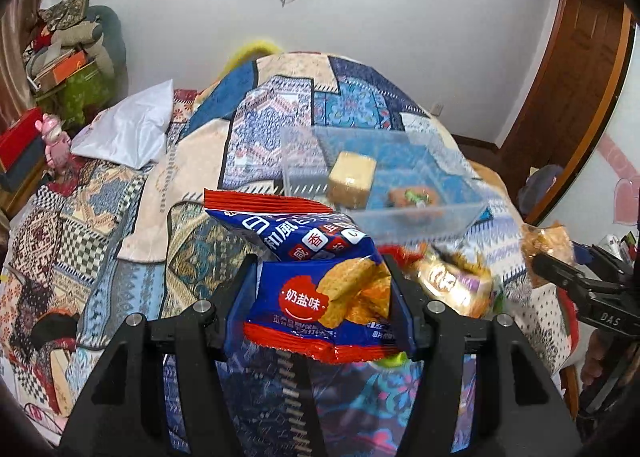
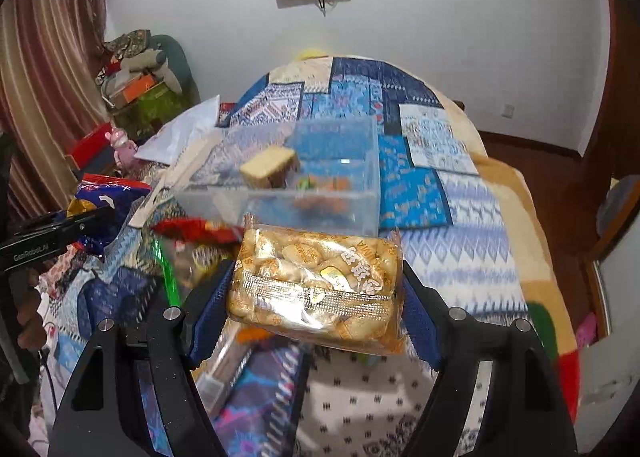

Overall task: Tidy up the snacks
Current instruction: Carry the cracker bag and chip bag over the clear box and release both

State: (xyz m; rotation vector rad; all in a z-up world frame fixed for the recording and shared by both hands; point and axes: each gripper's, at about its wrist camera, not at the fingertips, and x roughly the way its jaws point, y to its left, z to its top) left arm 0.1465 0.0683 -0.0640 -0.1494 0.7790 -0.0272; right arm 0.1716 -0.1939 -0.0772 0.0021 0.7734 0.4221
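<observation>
My left gripper [image 1: 320, 269] is shut on a blue and red cracker bag [image 1: 316, 281] and holds it above the bed, just short of a clear plastic box [image 1: 420, 219]. The box holds a tan wrapped cake [image 1: 352, 177] and a small orange snack [image 1: 412, 197]. My right gripper [image 2: 316, 277] is shut on a clear pack of small biscuits [image 2: 316, 281], held in front of the same box [image 2: 360, 209]. The right gripper also shows at the right edge of the left wrist view [image 1: 560, 269]. The left gripper with its bag shows at the left of the right wrist view [image 2: 80, 225].
Loose snack packets [image 1: 452, 281] lie on the patterned bedspread [image 1: 280, 117] before the box; they also show in the right wrist view [image 2: 192, 237]. A white pillow [image 1: 128, 137] lies at the left. Stacked boxes and clutter [image 1: 68, 57] stand by the wall. A wooden door [image 1: 560, 105] is at the right.
</observation>
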